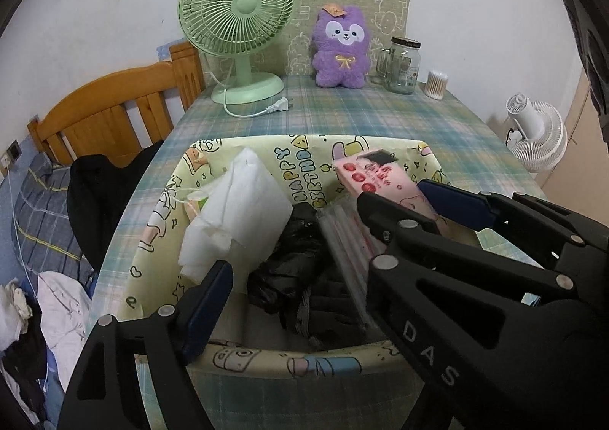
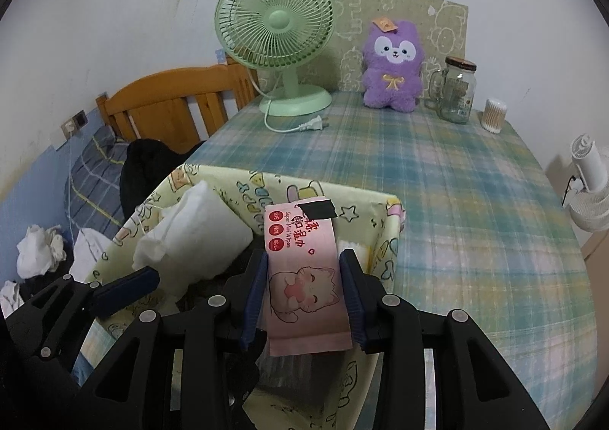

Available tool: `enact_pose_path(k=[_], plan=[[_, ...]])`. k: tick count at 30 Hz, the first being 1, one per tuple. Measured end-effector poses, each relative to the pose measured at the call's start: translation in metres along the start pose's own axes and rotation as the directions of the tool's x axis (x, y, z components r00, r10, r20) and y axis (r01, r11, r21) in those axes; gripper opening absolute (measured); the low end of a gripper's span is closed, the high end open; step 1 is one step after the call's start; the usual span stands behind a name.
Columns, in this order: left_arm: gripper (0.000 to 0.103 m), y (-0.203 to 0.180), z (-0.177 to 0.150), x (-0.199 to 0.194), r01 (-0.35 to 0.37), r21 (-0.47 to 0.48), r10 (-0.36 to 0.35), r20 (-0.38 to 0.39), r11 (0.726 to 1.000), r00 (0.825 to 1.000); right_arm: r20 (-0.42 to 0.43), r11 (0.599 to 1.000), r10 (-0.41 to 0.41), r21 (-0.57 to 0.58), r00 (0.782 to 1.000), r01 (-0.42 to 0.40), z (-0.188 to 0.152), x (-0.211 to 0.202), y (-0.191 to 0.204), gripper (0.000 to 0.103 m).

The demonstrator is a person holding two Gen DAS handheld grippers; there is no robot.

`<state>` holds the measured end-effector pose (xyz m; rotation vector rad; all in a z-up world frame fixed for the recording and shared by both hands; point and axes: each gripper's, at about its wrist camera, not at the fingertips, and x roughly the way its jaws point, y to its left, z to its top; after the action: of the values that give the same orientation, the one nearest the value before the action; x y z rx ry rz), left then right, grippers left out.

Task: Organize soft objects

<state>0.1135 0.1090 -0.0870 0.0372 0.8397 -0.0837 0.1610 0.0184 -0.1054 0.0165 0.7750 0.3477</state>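
- Pink wet-wipes pack [image 2: 304, 277], soft and slick, sits pinched at its sides between the right gripper [image 2: 304, 297] fingers over the yellow storage bin [image 2: 384, 239].
- Left gripper [image 1: 323, 239] fingers gape empty above white tissue bundle [image 1: 236, 209].
- Purple plush [image 2: 392, 68] waits far back on the counter; grab its squashy body.

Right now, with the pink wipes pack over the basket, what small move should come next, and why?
Probably lower it slightly and let go. The right hand-held gripper clamps the wipes pack above the basket, which already holds white tissue; the left hand-held gripper stands open, holding nothing.
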Motion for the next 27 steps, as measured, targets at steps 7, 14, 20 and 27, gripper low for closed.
enact_pose_path(k=[7,14,20,27], plan=[[0.084,-0.005,-0.002,-0.01,-0.028,0.011,0.027,0.027,1.0,0.999,0.027,1.0,0.011,-0.029,1.0,-0.01,-0.002,-0.012,-0.001,0.067],[0.087,-0.013,0.001,-0.023,-0.044,0.004,0.044,0.068,0.999,0.997,0.082,0.999,-0.005,-0.037,0.997,0.008,-0.001,-0.034,-0.006,0.082],[0.092,-0.028,0.006,-0.041,-0.076,0.014,0.074,0.121,0.997,0.99,0.129,0.999,-0.025,-0.018,0.991,0.027,0.0,-0.057,-0.015,0.09],[0.095,-0.047,0.011,-0.062,-0.069,0.012,0.066,0.182,0.998,0.981,0.198,0.998,-0.062,0.001,0.978,0.063,0.001,-0.091,-0.031,0.094]])
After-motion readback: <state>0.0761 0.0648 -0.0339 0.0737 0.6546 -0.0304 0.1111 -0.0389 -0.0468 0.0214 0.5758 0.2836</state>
